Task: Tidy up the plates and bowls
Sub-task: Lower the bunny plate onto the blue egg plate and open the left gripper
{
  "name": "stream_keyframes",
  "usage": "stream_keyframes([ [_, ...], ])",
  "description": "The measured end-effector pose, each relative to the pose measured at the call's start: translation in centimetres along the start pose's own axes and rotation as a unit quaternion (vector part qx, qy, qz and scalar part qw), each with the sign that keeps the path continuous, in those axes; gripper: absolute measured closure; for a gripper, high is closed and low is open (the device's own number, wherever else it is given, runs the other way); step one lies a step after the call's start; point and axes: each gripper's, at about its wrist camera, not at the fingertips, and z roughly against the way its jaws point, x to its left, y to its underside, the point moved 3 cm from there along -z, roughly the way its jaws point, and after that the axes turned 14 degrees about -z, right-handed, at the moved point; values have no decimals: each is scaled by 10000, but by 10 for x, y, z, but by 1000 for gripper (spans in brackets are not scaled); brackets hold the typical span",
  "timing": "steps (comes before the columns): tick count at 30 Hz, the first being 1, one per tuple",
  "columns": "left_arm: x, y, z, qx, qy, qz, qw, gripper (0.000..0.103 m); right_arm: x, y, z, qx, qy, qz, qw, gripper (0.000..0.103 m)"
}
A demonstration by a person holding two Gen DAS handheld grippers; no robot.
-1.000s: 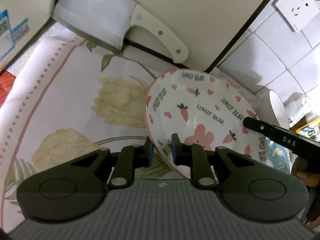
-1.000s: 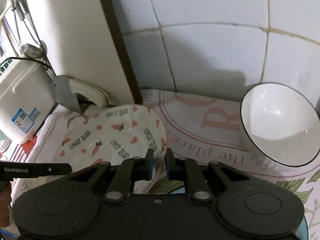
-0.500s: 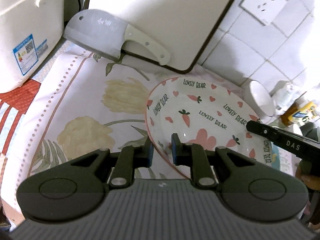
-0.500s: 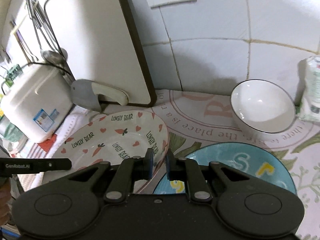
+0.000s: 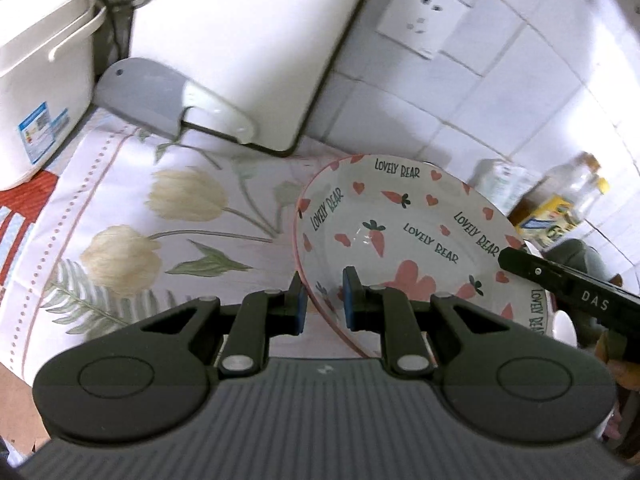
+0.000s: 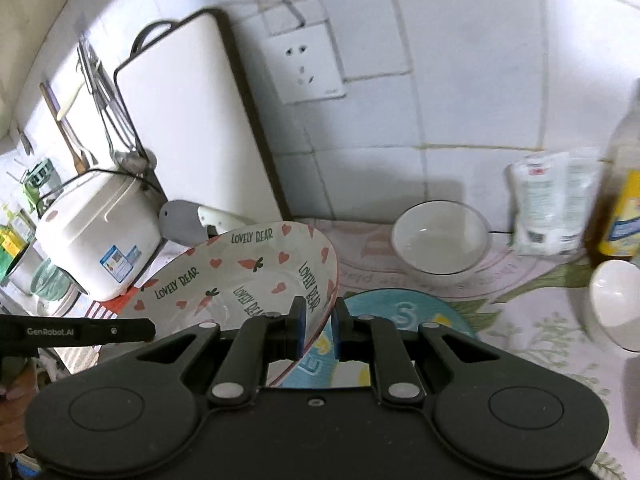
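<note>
A white plate [image 5: 404,236] with pink carrots, hearts and "LOVELY BEAR" lettering is held up off the cloth, tilted. My left gripper [image 5: 322,300] is shut on its left rim. My right gripper [image 6: 318,326] is shut on its right rim; the plate shows in the right wrist view [image 6: 240,280] too. Below it on the cloth lies a blue plate [image 6: 400,316] with letters. A white bowl with a dark rim [image 6: 440,238] stands behind it by the wall. Another white bowl [image 6: 616,300] is at the far right.
A cutting board [image 6: 188,120] leans on the tiled wall with a cleaver [image 5: 148,100] against it. A white rice cooker [image 6: 96,236] stands at the left. A white bag [image 6: 556,204] and an oil bottle [image 6: 624,200] stand at the right. A flowered cloth [image 5: 132,216] covers the counter.
Both grippers have lifted the carrot plate higher and pulled back from the wall. The blue plate, more of the counter and the wall socket have come into view.
</note>
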Motion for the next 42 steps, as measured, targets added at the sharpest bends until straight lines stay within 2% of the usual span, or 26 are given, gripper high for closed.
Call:
stream_keyframes([
  [5, -28, 0, -4, 33, 149, -113, 9998, 88, -22, 2, 25, -100, 180, -103, 9997, 85],
  [12, -57, 9, -28, 254, 313, -190, 9990, 88, -56, 11, 38, -37, 441, -399, 9982, 85],
  [17, -64, 19, -55, 486, 345, -157, 9981, 87, -79, 21, 28, 110, 556, -602, 9966, 85],
  [23, -64, 26, -81, 660, 188, -147, 9975, 87, -97, 29, 6, 296, 610, -772, 9947, 85],
  [42, -65, 30, -116, 763, -183, -167, 9968, 87, -117, 32, -35, 694, 654, -589, 9937, 85],
])
